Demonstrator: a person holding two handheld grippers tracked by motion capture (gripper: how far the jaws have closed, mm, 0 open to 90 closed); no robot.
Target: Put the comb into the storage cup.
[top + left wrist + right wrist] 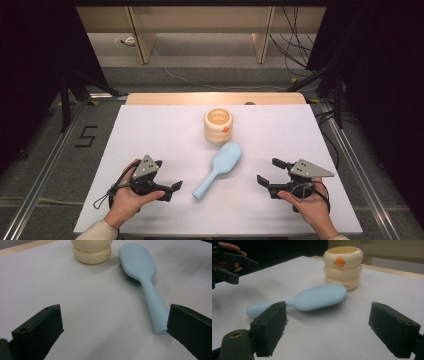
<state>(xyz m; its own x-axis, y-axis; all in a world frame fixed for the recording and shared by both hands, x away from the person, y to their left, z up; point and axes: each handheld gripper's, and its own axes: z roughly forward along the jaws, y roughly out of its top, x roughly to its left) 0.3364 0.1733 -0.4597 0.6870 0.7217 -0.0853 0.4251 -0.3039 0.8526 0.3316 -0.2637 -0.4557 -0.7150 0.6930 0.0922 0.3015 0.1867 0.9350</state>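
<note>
While both grippers hover near the front edge of the tabletop, the left gripper and right gripper each hold their jaws wide apart with nothing between them. Between them lies the blue hairbrush, bristles down, its long axis slanting from the handle end (nearer the left gripper) toward the back right. Beyond its head stands the cream ringed cup.
</note>
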